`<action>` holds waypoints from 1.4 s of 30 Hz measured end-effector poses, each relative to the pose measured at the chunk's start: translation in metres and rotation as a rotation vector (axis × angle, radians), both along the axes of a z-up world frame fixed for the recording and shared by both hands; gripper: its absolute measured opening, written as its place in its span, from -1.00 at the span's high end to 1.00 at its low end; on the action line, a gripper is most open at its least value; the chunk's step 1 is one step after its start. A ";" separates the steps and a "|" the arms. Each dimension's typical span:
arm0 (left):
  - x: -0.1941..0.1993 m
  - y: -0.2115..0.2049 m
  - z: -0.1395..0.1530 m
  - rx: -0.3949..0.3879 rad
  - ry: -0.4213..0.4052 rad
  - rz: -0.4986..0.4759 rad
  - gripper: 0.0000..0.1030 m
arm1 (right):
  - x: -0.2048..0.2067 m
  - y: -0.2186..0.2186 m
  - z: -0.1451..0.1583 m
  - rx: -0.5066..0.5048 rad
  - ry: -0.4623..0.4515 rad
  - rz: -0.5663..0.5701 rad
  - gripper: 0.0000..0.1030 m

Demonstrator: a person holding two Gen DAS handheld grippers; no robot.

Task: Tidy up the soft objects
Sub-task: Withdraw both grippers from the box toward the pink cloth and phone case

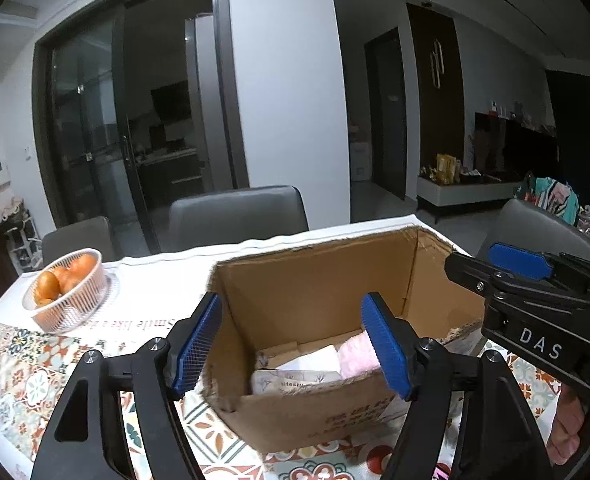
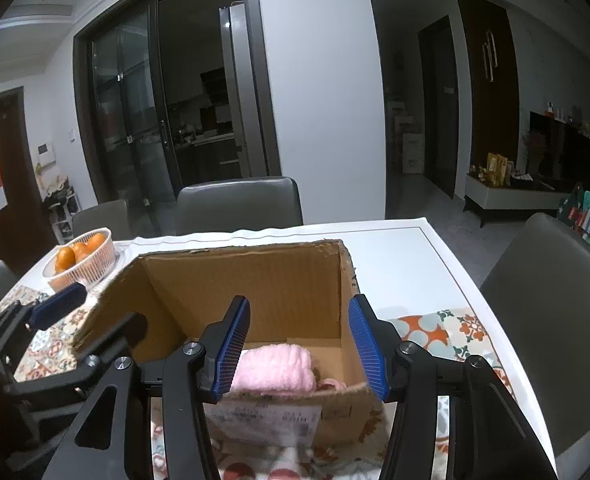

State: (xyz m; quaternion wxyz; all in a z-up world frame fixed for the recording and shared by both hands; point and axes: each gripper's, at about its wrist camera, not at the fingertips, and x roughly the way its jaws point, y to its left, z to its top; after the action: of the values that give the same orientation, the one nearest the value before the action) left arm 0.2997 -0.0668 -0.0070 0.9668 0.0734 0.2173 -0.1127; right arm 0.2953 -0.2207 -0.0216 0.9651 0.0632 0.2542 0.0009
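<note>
An open cardboard box (image 1: 315, 280) (image 2: 255, 276) stands on the patterned tablecloth in front of both grippers. Inside lie a pink fluffy cloth (image 2: 273, 372) (image 1: 355, 354) and a white printed packet (image 1: 295, 380). My left gripper (image 1: 291, 344) hovers at the box's near left corner, its blue pads wide apart with nothing between them. My right gripper (image 2: 301, 354) is open over the near wall of the box, above the pink cloth and not pressing on it. Each gripper shows at the edge of the other's view: the right gripper's body (image 1: 535, 304) and the left gripper's body (image 2: 55, 320).
A white mesh basket of oranges (image 1: 69, 292) (image 2: 83, 260) sits at the table's far left. Grey chairs (image 1: 237, 212) (image 2: 543, 292) stand at the far side and right of the table. The table's white edge (image 2: 455, 264) runs close to the box on the right.
</note>
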 end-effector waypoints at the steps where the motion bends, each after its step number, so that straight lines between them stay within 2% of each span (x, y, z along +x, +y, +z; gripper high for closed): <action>1: -0.004 0.003 0.003 0.000 -0.008 0.003 -0.40 | -0.003 0.001 0.002 0.002 -0.003 0.002 -0.03; 9: -0.037 0.020 0.021 -0.039 -0.035 0.003 -0.42 | -0.032 0.010 0.017 0.004 -0.041 0.007 -0.14; 19: -0.078 0.030 0.031 -0.044 -0.057 0.003 -0.43 | -0.072 0.019 0.030 0.002 -0.068 0.018 -0.22; 28: -0.109 0.041 0.024 -0.062 -0.025 0.023 -0.44 | -0.105 0.028 0.032 -0.004 -0.063 0.028 -0.30; 42: -0.151 0.048 -0.004 -0.055 0.051 0.031 -0.44 | -0.150 0.036 0.009 -0.020 0.010 0.067 -0.30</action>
State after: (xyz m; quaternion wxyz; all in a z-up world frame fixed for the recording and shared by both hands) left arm 0.1490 -0.0186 -0.0109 0.9642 0.0404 0.2397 -0.1057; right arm 0.1458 -0.1844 -0.0126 0.9638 0.0448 0.2609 0.0304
